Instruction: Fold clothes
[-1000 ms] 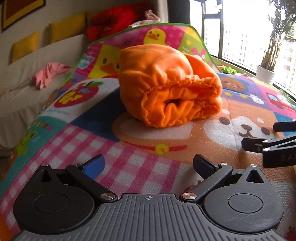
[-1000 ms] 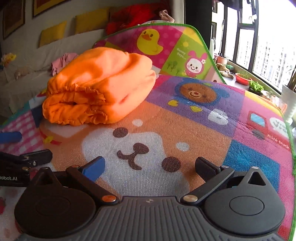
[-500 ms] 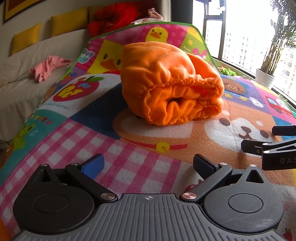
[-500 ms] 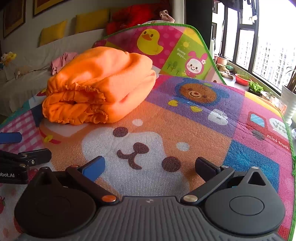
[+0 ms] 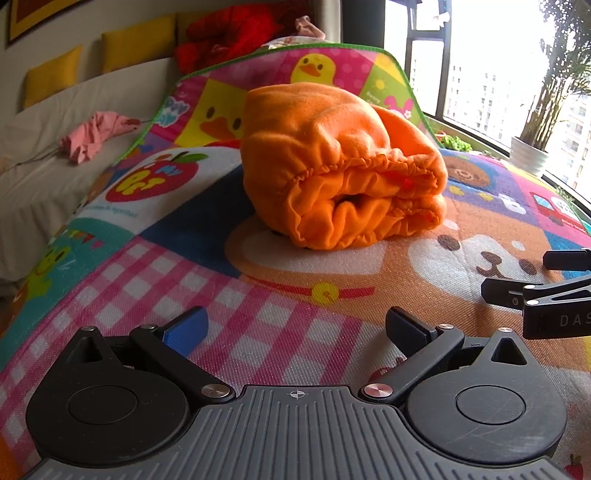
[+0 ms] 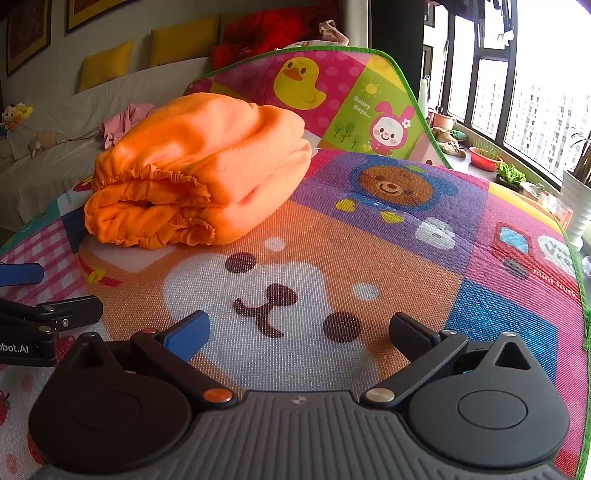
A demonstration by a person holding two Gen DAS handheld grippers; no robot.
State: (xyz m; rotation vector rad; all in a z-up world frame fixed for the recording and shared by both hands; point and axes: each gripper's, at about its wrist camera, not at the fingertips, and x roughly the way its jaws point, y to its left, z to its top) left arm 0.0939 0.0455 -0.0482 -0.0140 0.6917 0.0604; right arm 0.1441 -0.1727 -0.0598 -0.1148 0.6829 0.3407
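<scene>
An orange fleece garment [image 5: 340, 166] lies folded into a thick bundle on the colourful play mat [image 5: 258, 332]; it also shows in the right wrist view [image 6: 199, 173], elastic hem facing me. My left gripper [image 5: 295, 328] is open and empty, low over the pink checked patch, a little short of the bundle. My right gripper [image 6: 299, 332] is open and empty over the bear face print, to the right of the bundle. Each gripper's fingers show at the edge of the other's view.
A white sofa [image 5: 44, 177] with yellow cushions stands left, with a pink garment [image 5: 96, 133] on it and a red one [image 5: 229, 33] behind the mat. Windows and potted plants [image 6: 513, 173] line the right side. The mat's far end curls up.
Both grippers stay open. The left view has drifted slightly, so the bundle sits a little higher and nearer centre. The garment has not moved.
</scene>
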